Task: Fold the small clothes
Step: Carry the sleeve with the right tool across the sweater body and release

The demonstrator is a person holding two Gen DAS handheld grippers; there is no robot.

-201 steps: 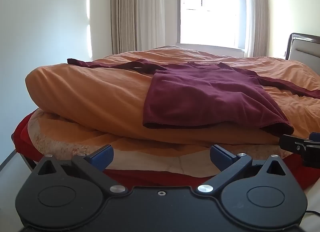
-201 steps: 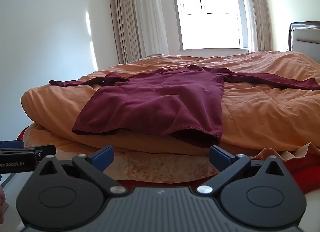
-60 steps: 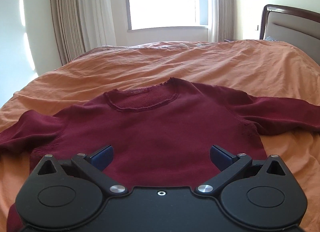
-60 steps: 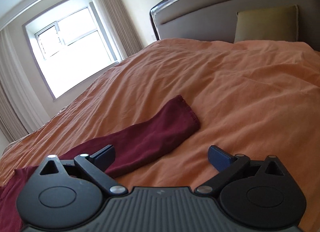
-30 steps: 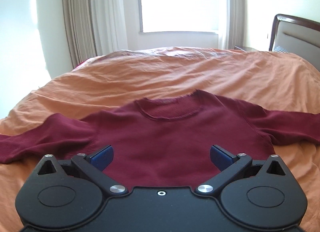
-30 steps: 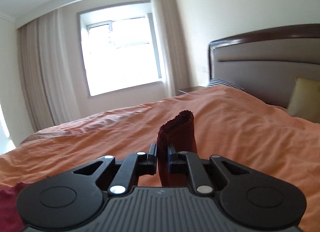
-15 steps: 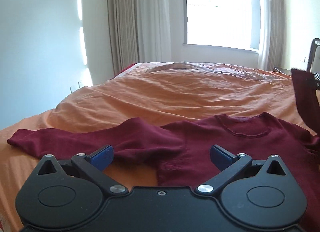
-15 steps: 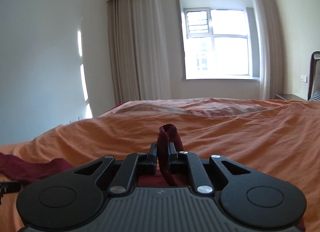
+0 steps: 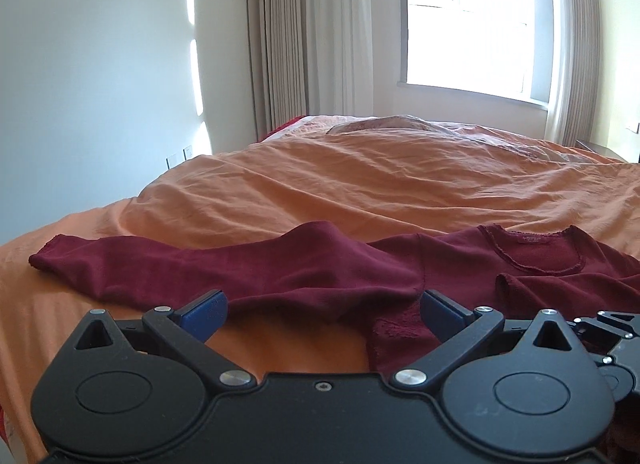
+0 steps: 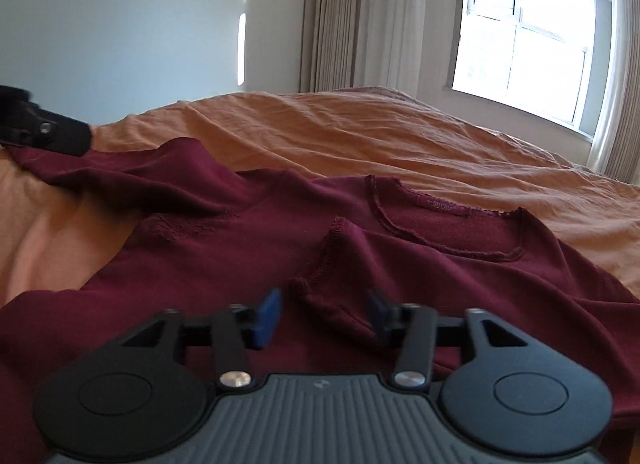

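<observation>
Folding one maroon sweater (image 10: 224, 264) on the orange bed (image 9: 360, 184)
Two grippers: left gripper (image 9: 322, 314) spread wide; right gripper (image 10: 324, 318) has just been opening, sleeve cuff (image 10: 332, 264) loose between.

Left tool (image 9: 322, 314) jaws wide apart; right tool (image 10: 323, 318) jaws just opening, gripping nothing.

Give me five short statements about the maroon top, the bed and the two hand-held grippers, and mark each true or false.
1. The maroon long-sleeved knit top lies on an orange duvet. True.
2. The right hand-held gripper is clamped on a cuff. False: its jaws have just opened; the cuff lies loose between them.
3. One sleeve is folded across the chest. True.
4. The left hand-held gripper is shut. False: open.
5. The curtains cover the window. False: drawn aside.
</observation>
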